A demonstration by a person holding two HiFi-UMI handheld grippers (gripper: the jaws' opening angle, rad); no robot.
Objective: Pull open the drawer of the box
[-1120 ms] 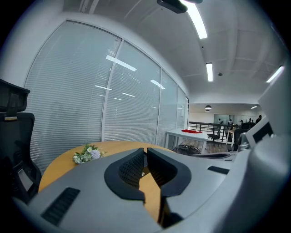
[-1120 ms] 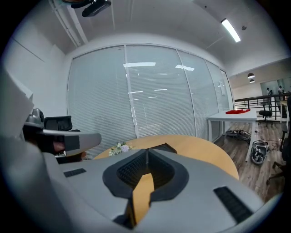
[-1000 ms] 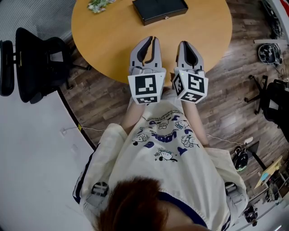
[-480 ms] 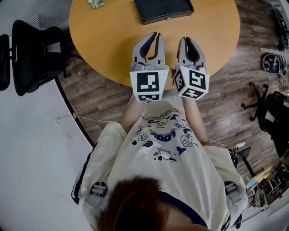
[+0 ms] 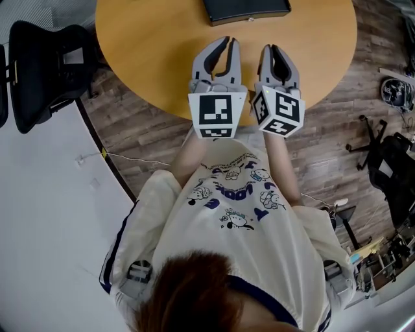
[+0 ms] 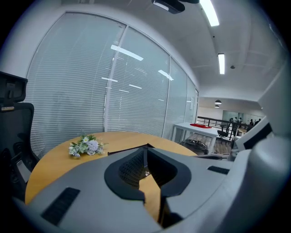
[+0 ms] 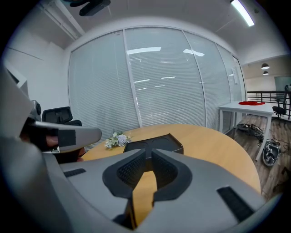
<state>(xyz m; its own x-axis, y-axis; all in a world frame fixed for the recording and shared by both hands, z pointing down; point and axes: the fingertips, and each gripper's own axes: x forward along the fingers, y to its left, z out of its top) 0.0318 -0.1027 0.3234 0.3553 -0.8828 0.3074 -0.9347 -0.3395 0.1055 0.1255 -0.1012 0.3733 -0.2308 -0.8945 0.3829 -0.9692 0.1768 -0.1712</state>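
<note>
Forward go both claws over the table's (image 5: 149, 52) near edge, left gripper (image 5: 231, 41) and right gripper (image 5: 270, 47) pinched together and empty, aimed at the box (image 5: 246, 9) by the far edge, seemingly approaching its closed drawer.

The box (image 5: 246, 10) seems mostly cut off by the top edge.

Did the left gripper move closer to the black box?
Yes, slightly: the left gripper has edged forward over the table, toward the black box.
</note>
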